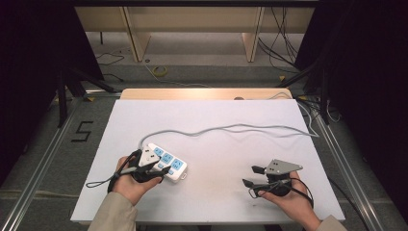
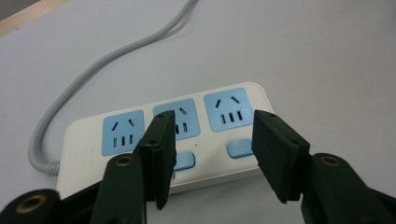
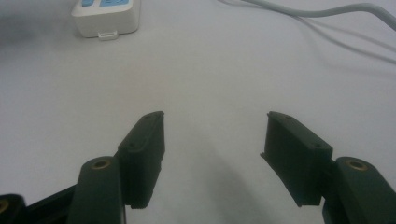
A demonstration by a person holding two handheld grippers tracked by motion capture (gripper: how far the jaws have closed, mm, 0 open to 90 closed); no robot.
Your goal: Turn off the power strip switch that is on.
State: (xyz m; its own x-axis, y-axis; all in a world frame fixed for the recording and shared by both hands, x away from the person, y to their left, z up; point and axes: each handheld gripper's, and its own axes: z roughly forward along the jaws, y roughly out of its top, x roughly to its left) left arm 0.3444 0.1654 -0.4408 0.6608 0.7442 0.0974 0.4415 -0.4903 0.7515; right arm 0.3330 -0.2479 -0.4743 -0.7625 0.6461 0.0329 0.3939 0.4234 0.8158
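A white power strip (image 1: 175, 166) with three blue sockets lies on the left half of the white table sheet (image 1: 211, 144). Its grey cable (image 1: 231, 128) runs off to the right. My left gripper (image 1: 155, 164) hovers open right over the strip's near side. In the left gripper view the jaws of that gripper (image 2: 212, 135) frame the middle and right sockets of the strip (image 2: 84, 144) without closing on anything. My right gripper (image 1: 251, 175) is open and empty at the front right, pointing left. The right gripper view has it (image 3: 215, 126) above bare sheet, with the strip's end (image 3: 106, 18) far ahead.
The grey cable (image 3: 327, 14) snakes across the sheet's middle to its right edge. A wooden table edge (image 1: 202, 93) shows behind the sheet. Metal rails and black stands flank the table, with loose cables on the floor beyond.
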